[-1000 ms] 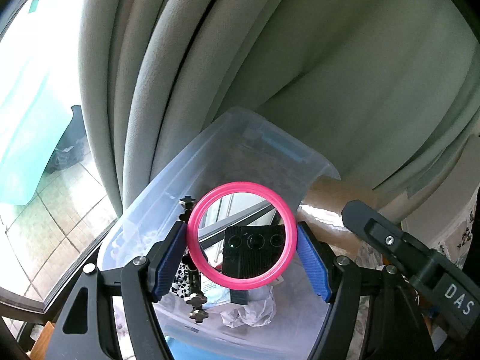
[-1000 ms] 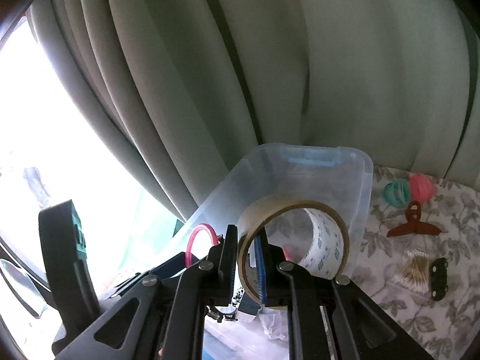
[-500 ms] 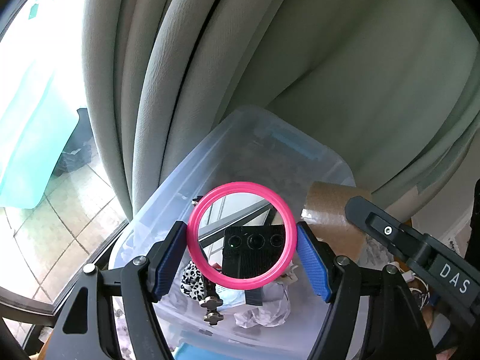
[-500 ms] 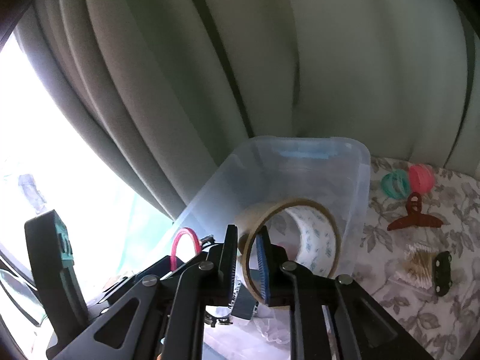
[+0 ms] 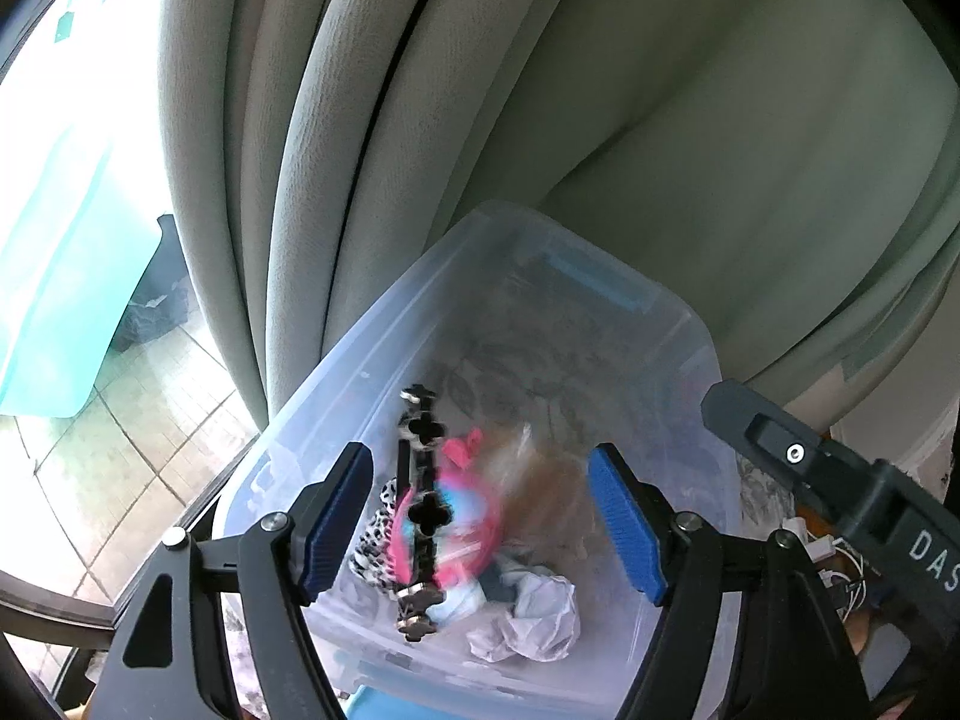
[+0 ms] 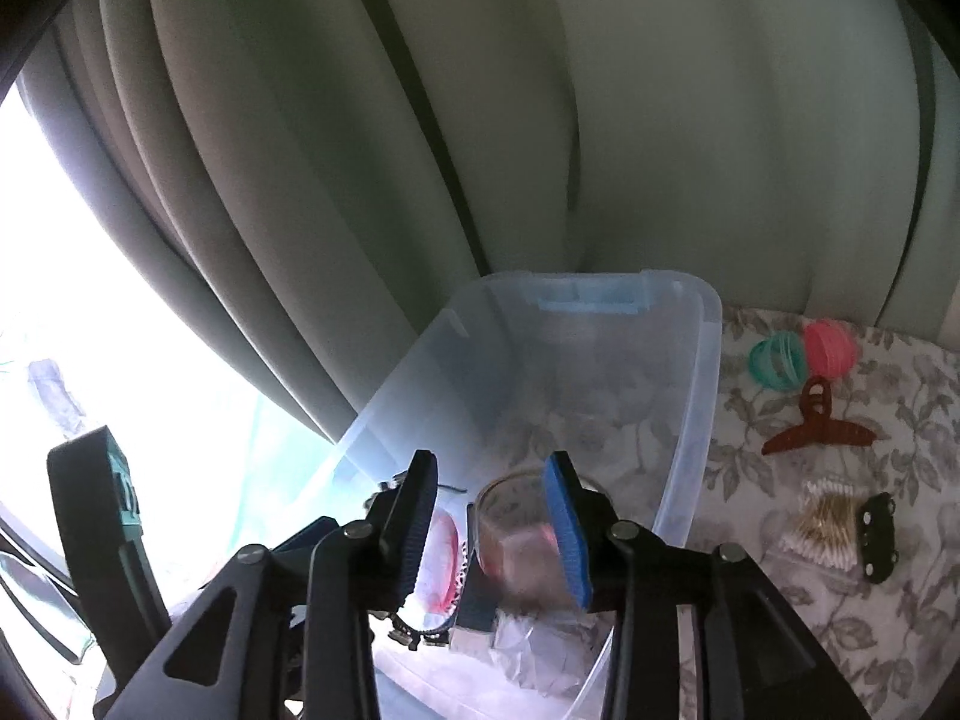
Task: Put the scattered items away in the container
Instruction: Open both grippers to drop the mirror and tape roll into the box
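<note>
Both my grippers hang over the clear bin (image 6: 690, 408) with jaws spread and nothing between them; my right gripper (image 6: 498, 528) has just been opening, and the tape roll (image 6: 516, 546) and pink ring (image 5: 462, 516) blur among the clutter inside. I judge this the drop-off step. Next I must reach right across the tabletop (image 6: 780, 456) for the hair claw (image 6: 819, 426), hair ties (image 6: 777, 363) and cotton swabs (image 6: 825, 519).

Clear plastic container (image 6: 690, 408), lidless, stands ahead of and below both sets of fingers. Inside it: pink ring (image 5: 462, 534), blurred, below the left fingers (image 5: 336, 516); brown tape roll (image 6: 516, 540), blurred, under the right fingers (image 6: 564, 534); crumpled paper (image 5: 534, 618). On the table right of the container: teal and pink bands (image 6: 804, 354), red claw clip (image 6: 816, 426), cotton swabs (image 6: 822, 525).
</note>
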`<state>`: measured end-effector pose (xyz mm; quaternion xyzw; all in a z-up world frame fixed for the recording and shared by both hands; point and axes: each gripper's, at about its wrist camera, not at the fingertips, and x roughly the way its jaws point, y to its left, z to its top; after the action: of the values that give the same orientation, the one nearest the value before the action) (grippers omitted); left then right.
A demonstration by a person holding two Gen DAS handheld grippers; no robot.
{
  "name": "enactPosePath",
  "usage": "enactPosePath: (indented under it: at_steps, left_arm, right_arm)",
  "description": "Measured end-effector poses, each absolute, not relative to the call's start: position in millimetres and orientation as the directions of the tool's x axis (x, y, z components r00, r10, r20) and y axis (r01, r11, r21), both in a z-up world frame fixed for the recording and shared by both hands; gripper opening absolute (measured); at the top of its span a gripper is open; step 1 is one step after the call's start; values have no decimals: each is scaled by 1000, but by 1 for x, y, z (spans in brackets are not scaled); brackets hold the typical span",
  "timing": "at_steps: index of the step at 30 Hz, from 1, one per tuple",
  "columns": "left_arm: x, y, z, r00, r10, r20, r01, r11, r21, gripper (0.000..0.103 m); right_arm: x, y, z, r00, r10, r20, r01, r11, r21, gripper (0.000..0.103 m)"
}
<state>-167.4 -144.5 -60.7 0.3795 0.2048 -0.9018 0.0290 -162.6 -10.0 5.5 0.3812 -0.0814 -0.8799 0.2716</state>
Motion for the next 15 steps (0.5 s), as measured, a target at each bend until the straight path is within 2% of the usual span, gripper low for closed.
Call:
enactPosePath:
  at_steps: [15]
  left_arm:
    - [-141,-158,-49,-711,124,-692,185,-917,-354,76]
  right_arm:
    - [-162,-7,4,-564,-539,-626,403,-841,361,41]
